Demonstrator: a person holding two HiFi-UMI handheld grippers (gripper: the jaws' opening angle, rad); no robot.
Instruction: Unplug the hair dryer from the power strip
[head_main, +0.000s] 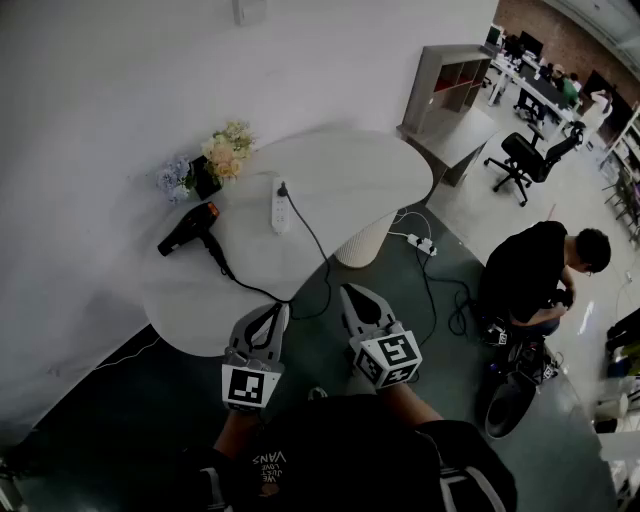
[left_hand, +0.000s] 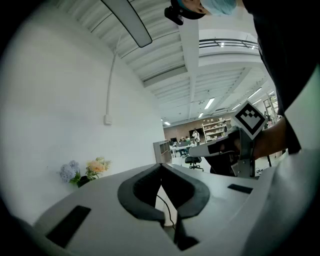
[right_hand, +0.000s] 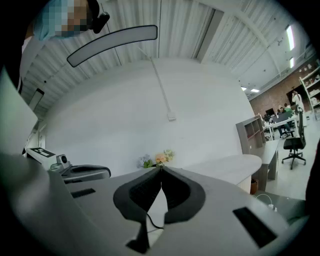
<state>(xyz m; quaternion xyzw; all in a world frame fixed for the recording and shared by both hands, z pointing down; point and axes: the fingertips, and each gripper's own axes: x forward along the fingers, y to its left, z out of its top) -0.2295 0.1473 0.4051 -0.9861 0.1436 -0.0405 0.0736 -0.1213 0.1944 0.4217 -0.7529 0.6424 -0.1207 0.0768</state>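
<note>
Head view: shows the plug (head_main: 283, 189) seated in the power strip (head_main: 280, 205) on the table (head_main: 350, 175), hair dryer (head_main: 188, 232) left of the strip; nothing done yet. Puts left gripper (head_main: 280, 308) and right gripper (head_main: 350, 290) well short of the strip. Left gripper view: jaws pressed together, empty. Right gripper view: likewise closed, holding nothing.

The table (head_main: 350, 180) holds one hair dryer (head_main: 188, 229), one power strip (head_main: 280, 205), one bouquet (head_main: 225, 155).
</note>
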